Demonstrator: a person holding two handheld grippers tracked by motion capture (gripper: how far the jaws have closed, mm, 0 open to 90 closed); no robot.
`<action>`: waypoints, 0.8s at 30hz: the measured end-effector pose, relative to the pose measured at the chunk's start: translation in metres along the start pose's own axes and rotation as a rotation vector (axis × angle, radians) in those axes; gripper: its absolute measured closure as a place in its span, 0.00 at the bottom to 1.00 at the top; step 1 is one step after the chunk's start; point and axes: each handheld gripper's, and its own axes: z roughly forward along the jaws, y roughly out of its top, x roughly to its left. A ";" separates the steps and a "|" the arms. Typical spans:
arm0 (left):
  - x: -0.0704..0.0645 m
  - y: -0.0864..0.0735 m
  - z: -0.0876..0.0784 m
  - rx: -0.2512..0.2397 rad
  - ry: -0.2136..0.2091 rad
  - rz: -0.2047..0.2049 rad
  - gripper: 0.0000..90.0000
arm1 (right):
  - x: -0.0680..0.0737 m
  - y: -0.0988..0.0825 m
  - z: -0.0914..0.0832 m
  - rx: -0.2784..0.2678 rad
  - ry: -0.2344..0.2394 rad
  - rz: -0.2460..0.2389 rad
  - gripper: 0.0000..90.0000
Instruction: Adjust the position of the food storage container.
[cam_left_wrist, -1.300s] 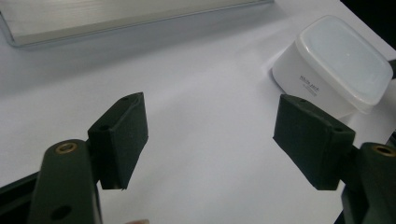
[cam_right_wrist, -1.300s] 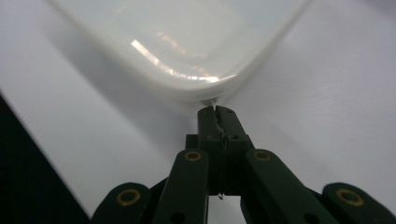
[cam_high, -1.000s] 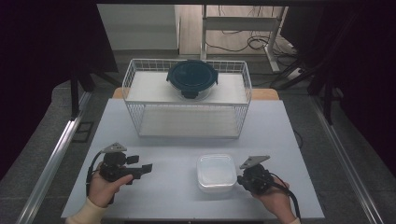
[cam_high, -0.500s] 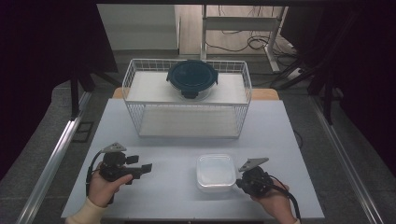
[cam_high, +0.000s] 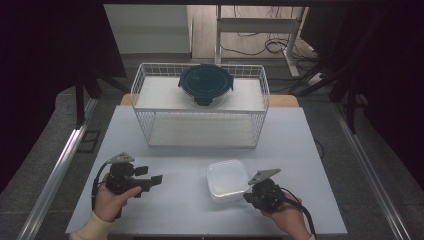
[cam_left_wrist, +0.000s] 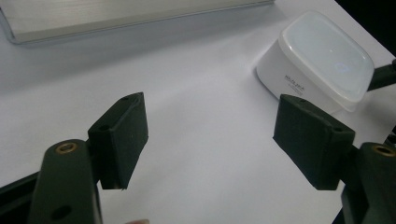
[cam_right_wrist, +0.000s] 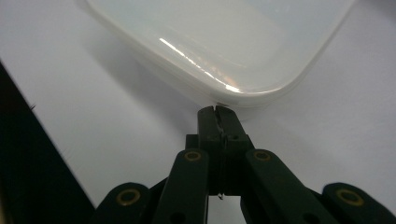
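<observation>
Barely anything differs from a second ago: the right hand (cam_high: 286, 216) sits a touch nearer the bottom edge, the left hand (cam_high: 111, 199) as before, the container unmoved.

Pale grey rectangular surface (cam_high: 180, 220): wide bare stretch between the two hands and in front of the basket; right and near edges lie close to the right hand. Dark floor and a metal rail beyond the left edge.

White wire basket (cam_high: 200, 125) with a white floor, standing at the far middle of the surface, well apart from both hands. Round glass bowl with a dark blue clip lid (cam_high: 205, 84) sits in the basket's far half.

Translucent white square plastic container with a lid (cam_high: 228, 180), resting flat on the surface in the near right part, nothing stacked on it.

Right tongs (cam_right_wrist: 217, 112): pressed together, nothing between them, tips just at the container's near corner rim; contact cannot be told. In the high view they lie just right of the container (cam_high: 252, 195).

Left tongs (cam_high: 155, 180): spread wide, empty, held level above bare surface, aimed toward the container, well apart from it. In the left gripper view (cam_left_wrist: 210, 135) the container (cam_left_wrist: 322, 65) shows beyond the far pad, open surface between.
</observation>
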 end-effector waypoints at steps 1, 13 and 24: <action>0.000 0.000 0.000 0.003 0.001 -0.001 0.28 | -0.001 0.001 0.001 -0.003 -0.004 0.001 1.00; 0.001 0.000 0.000 -0.001 0.002 -0.009 0.28 | -0.024 0.021 0.016 -0.035 -0.049 0.047 1.00; 0.001 0.000 -0.002 -0.004 0.001 -0.007 0.28 | -0.030 0.018 0.009 -0.050 -0.081 0.063 1.00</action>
